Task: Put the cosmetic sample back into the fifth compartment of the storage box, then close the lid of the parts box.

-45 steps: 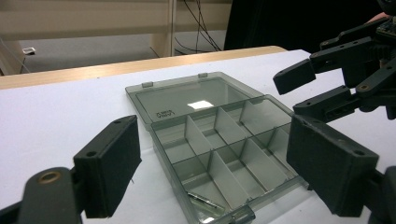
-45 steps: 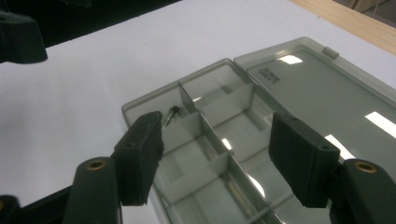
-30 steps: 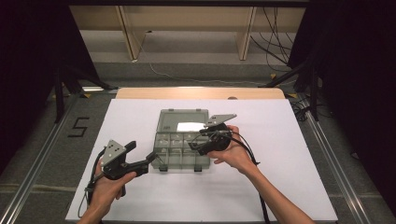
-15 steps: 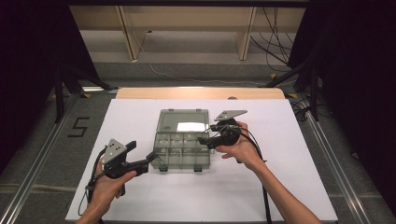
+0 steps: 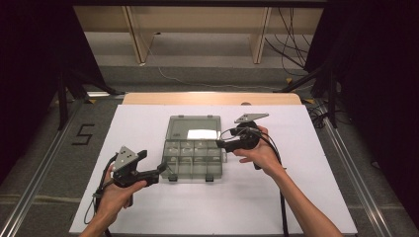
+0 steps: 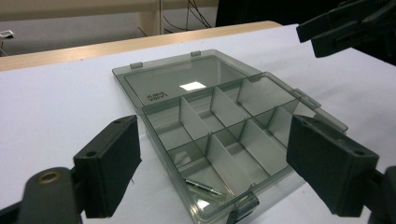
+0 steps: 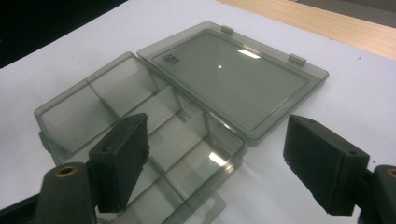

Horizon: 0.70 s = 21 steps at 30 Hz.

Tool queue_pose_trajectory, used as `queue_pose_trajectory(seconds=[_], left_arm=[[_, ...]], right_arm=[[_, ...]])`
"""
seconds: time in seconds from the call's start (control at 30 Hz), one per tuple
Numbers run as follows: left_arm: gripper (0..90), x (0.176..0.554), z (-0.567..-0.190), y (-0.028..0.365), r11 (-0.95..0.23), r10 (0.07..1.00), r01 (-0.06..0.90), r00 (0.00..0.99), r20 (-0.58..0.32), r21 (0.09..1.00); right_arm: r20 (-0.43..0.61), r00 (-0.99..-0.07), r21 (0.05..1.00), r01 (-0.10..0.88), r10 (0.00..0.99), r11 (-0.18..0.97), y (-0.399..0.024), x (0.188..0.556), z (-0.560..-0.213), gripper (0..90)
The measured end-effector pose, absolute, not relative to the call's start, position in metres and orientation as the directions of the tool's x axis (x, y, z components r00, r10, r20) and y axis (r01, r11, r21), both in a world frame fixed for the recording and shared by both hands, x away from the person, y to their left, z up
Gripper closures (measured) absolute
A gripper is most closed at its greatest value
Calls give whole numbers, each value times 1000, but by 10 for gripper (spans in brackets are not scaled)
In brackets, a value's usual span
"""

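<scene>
**Right gripper backs off opened box**

Right gripper (image 5: 221, 144) slid toward 3 o'clock off the organizer box (image 5: 192, 158) at table centre; jaws just been opening, now wide, nothing between them. Lid (image 5: 193, 128) lies flat at 12 o'clock, so opening looks done. Left gripper (image 5: 160, 169) released, empty, at the box's 8 o'clock corner

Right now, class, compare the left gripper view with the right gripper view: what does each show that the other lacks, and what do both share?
The left gripper view alone shows a small metal piece lying in a near compartment, the front latch, and the right gripper at the top right corner. The right gripper view alone shows the dark floor beyond the table's edge. Both share the compartment box with its lid lying open flat on the white table, framed by open black jaws holding nothing.
</scene>
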State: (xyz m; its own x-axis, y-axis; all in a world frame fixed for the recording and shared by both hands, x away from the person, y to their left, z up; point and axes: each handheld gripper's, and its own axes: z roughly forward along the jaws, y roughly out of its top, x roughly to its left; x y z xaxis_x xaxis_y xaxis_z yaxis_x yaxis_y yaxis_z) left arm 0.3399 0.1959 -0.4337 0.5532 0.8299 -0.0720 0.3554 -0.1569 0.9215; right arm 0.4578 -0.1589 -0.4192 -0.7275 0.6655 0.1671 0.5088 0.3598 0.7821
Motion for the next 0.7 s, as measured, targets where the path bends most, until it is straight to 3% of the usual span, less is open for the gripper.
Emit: queue_pose_trajectory(seconds=[0.7], left_arm=[[181,351,-445,199,-173,846,448,524,-101,877]], right_arm=[[201,-669,767,562,715,310,-177,475,-428,222]])
